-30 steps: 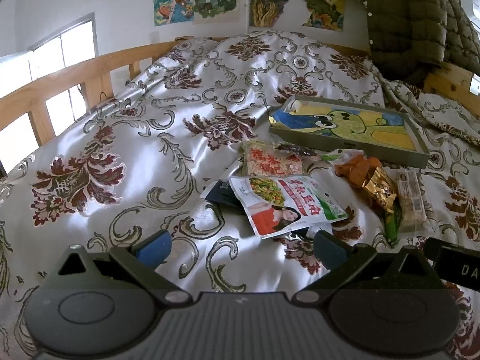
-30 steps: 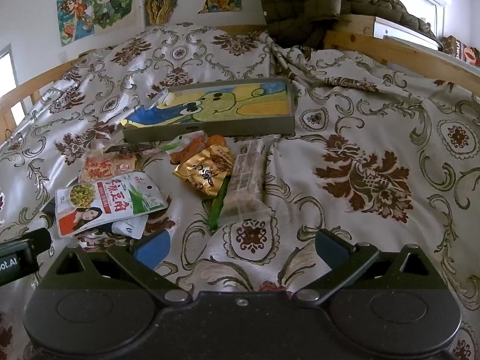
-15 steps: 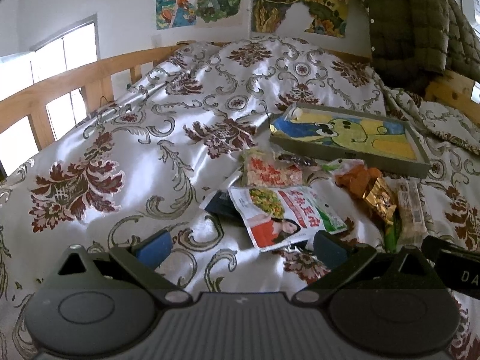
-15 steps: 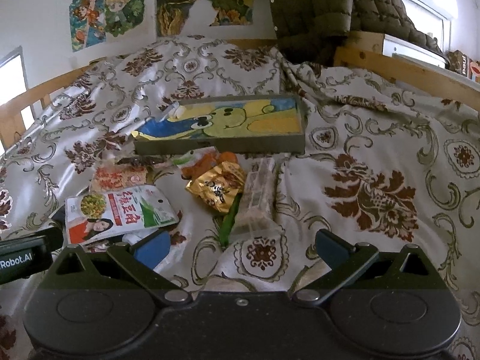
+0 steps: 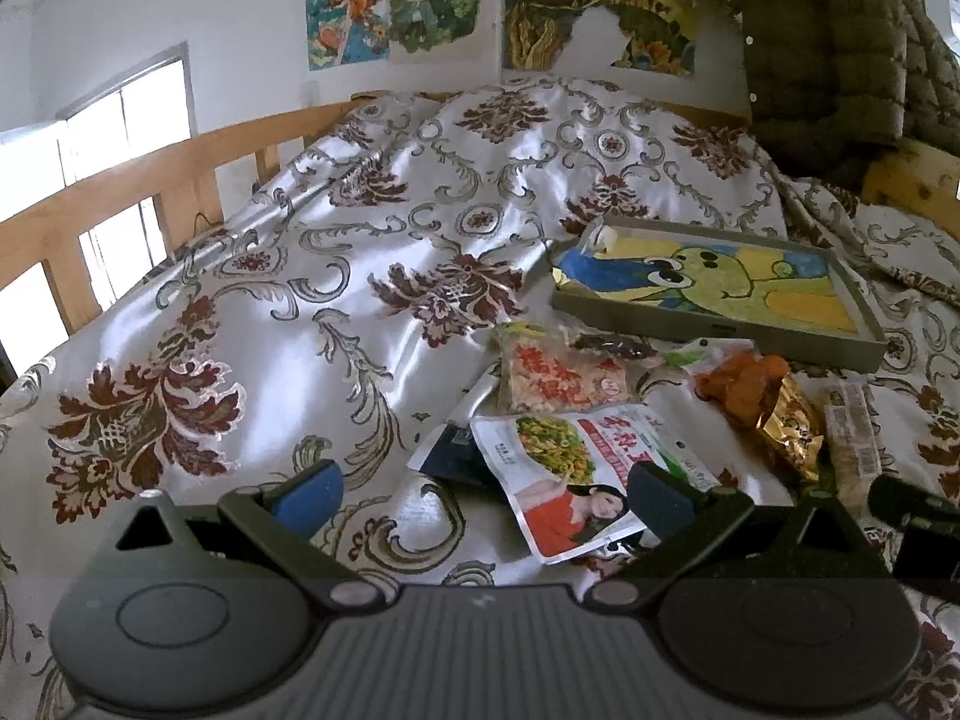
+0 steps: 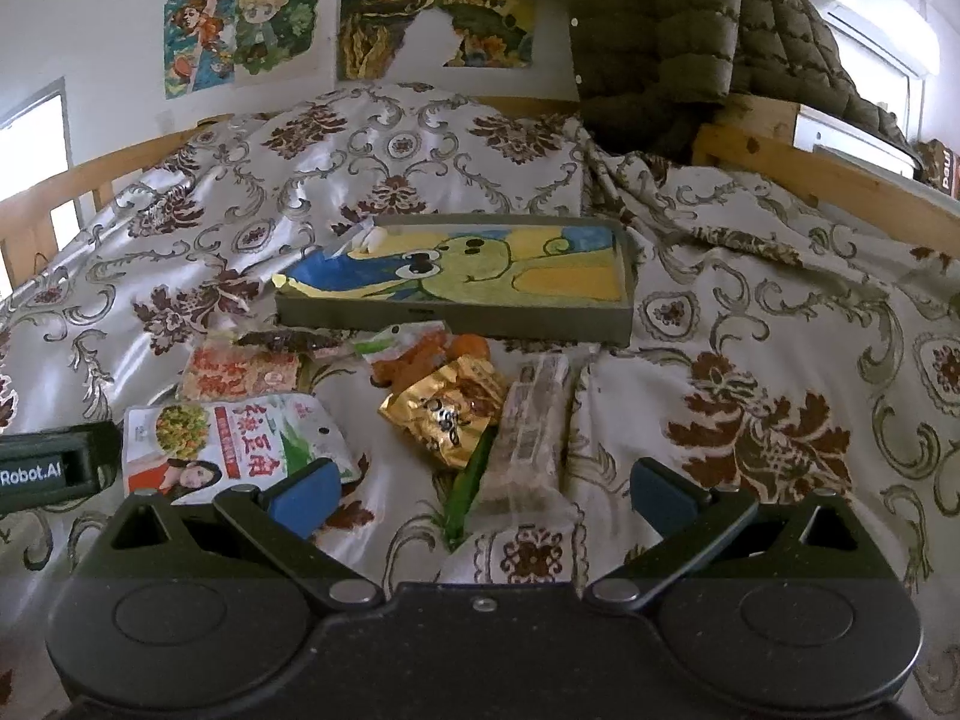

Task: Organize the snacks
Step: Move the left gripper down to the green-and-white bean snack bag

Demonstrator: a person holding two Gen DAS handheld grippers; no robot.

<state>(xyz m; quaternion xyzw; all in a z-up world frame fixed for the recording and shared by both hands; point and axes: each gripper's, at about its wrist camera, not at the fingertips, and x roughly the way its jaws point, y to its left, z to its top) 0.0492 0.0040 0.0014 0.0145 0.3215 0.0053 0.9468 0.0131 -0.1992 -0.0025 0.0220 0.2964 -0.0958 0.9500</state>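
Several snack packets lie on a patterned bedspread in front of a grey tray [image 5: 714, 324] [image 6: 456, 321] with a frog picture inside. A white packet with a woman on it [image 5: 576, 474] [image 6: 228, 444] lies nearest, with a red packet [image 5: 558, 375] [image 6: 240, 372], orange snacks [image 5: 744, 378] [image 6: 420, 357], a gold packet [image 5: 789, 426] [image 6: 450, 411] and a clear long packet [image 5: 852, 438] [image 6: 528, 426]. My left gripper [image 5: 480, 489] is open and empty just short of the white packet. My right gripper [image 6: 480, 483] is open and empty before the clear packet.
Wooden bed rails [image 5: 90, 222] [image 6: 828, 174] run along both sides. A green quilted jacket [image 5: 840, 48] [image 6: 690, 42] hangs at the head of the bed. Posters [image 5: 396, 6] hang on the wall. A dark packet [image 5: 450, 456] lies under the white one.
Both grippers have tilted upward a little, so the snacks and tray sit lower in view. Both stay open and nothing on the bed has moved.
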